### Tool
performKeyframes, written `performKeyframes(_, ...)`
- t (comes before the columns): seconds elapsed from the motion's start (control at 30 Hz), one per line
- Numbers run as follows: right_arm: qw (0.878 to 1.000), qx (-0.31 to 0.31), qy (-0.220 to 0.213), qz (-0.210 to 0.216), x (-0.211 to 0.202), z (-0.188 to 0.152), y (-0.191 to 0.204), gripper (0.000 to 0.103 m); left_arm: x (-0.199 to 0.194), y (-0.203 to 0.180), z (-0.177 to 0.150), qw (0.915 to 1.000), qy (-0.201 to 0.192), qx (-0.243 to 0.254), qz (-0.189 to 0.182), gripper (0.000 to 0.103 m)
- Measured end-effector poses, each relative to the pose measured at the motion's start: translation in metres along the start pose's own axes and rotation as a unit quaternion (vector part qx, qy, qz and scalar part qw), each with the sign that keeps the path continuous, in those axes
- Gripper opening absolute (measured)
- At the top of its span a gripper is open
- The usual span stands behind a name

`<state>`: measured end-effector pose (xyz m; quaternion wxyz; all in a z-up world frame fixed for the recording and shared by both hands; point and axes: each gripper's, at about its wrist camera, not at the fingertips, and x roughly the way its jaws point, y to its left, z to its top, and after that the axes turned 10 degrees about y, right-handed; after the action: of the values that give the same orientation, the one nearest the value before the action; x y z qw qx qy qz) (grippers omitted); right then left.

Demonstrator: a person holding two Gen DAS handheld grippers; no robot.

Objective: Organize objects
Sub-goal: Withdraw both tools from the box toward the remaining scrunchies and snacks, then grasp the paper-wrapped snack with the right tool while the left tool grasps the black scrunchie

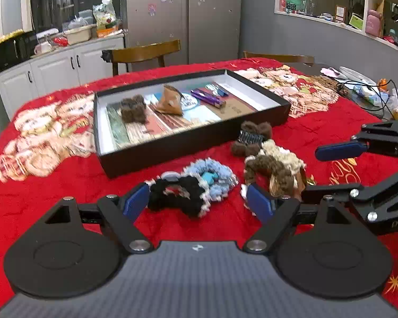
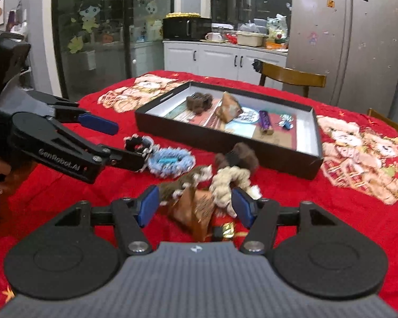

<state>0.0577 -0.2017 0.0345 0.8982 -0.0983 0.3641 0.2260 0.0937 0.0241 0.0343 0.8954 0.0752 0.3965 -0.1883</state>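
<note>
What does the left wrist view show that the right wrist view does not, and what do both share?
Left wrist only: wall shelves and tangled cables at the table's far right. Right wrist only: a gold-wrapped sweet near the right gripper, and glass doors with cartoon stickers. Both: the black tray, the blue scrunchie, the black scrunchie and the refrigerator.

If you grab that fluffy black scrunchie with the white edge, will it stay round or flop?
The fluffy black white-edged scrunchie would probably flop and squash: it already lies crumpled on the red tablecloth. It looks light and fuzzy, so likely not slippery.
</note>
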Motion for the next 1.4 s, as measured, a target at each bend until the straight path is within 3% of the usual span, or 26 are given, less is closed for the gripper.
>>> performKeyframes(0.2,1.000,-0.018,0.005,-0.011,0.009,-0.012,0.010,0.072,0.010,-0.002,-0.005,0.9999,-0.001,0.005,-0.014,0.084)
performKeyframes(0.4,1.000,-0.016,0.009,-0.012,0.018,-0.014,0.011,0.067,0.022,-0.003,-0.005,0.9999,-0.003,0.012,-0.003,0.081)
performKeyframes(0.57,1.000,-0.015,0.010,-0.018,0.027,-0.011,0.010,0.067,0.030,0.002,-0.006,0.9999,0.007,0.010,-0.004,0.061)
performKeyframes(0.67,0.999,-0.019,0.011,-0.026,0.033,-0.011,0.011,0.066,0.034,0.005,-0.008,0.9999,0.010,0.005,-0.005,0.058)
performKeyframes(0.8,0.999,-0.025,0.009,-0.031,0.035,-0.010,0.012,0.049,0.037,0.009,-0.008,1.0000,0.009,-0.001,-0.003,0.051)
performKeyframes(0.93,0.999,-0.029,0.008,-0.033,0.035,-0.010,0.014,0.047,0.038,0.009,-0.006,1.0000,0.006,0.002,-0.004,0.045)
performKeyframes(1.2,0.999,-0.022,0.005,-0.025,0.024,-0.012,0.014,0.039,0.036,0.010,-0.007,1.0000,0.002,0.001,-0.005,0.022)
performKeyframes(1.4,1.000,-0.018,0.003,-0.013,0.015,-0.012,0.014,0.038,0.031,0.012,-0.007,0.9999,0.002,-0.007,-0.008,0.017)
